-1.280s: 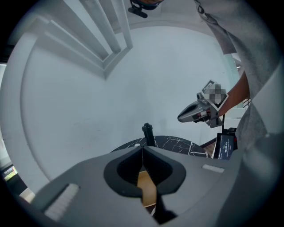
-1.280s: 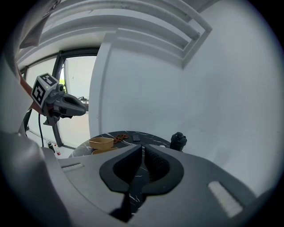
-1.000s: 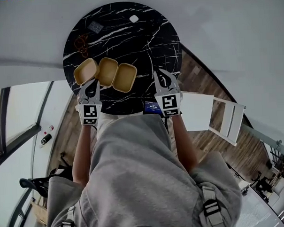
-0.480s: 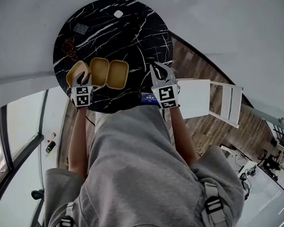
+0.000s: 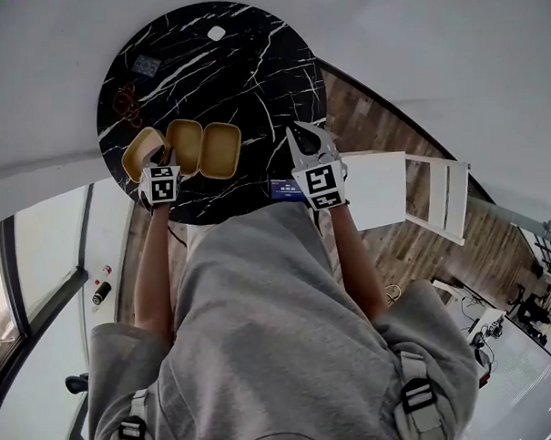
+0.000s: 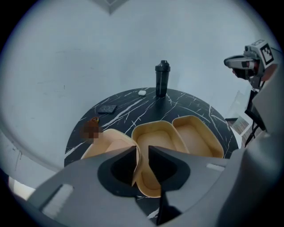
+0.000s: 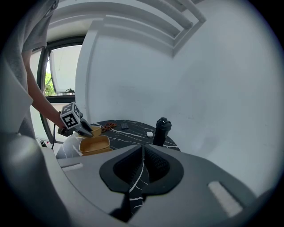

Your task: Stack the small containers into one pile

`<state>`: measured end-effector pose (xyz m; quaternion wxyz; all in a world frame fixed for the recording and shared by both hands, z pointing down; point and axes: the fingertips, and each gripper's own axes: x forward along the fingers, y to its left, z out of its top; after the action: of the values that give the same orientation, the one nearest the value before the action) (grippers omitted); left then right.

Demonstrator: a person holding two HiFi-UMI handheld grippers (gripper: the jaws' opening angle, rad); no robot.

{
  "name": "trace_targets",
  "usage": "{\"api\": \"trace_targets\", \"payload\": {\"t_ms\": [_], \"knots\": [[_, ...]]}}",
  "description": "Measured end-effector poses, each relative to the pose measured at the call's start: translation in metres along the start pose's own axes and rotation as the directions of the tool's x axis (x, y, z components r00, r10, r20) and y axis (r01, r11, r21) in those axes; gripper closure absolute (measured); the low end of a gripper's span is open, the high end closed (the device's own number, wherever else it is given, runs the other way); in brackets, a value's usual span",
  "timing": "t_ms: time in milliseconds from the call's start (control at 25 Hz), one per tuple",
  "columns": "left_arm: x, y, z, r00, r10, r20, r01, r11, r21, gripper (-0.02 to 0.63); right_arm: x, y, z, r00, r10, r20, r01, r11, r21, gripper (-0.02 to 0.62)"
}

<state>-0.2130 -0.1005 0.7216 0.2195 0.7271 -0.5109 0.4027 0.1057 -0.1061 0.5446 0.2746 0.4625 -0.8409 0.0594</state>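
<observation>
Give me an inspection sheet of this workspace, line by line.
Surface: round black marble table, white veins.
Job's things: left container, middle container and right container side by side in a row, none stacked.
Clutter: black bottle, small white thing, dark flat thing, brown thing, blue card at the near edge.
Grippers: left gripper, jaws have just been closing, left container's wall between them, not clamped; right gripper shut, empty, over the table's right side.
Cables: nothing seen.
Surroundings: white wall, wood floor, white chair.
</observation>
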Motion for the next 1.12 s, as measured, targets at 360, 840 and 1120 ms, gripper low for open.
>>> {"api": "trace_targets", "payload": {"t_ms": [360, 840, 1120], "knots": [[-0.002, 0.0, 0.001, 0.997, 0.056, -0.044, -0.053, 0.996, 0.069, 0.583, 0.007, 0.001, -0.001, 0.999, 0.034, 0.003, -0.034, 0.999, 0.0, 0.568], [-0.044, -0.07, 0.039, 0.988, -0.12, 0.102, 0.057, 0.875, 0.48, 0.583, 0.015, 0.002, 0.001, 0.999, 0.052, 0.012, -0.052, 0.999, -0.001, 0.568], [-0.063, -0.137, 0.032, 0.942, -0.332, 0.043, 0.202, 0.666, 0.718, 0.583, 0.011, -0.001, -0.006, 0.999, 0.039, 0.005, -0.039, 0.999, 0.012, 0.569]]}}
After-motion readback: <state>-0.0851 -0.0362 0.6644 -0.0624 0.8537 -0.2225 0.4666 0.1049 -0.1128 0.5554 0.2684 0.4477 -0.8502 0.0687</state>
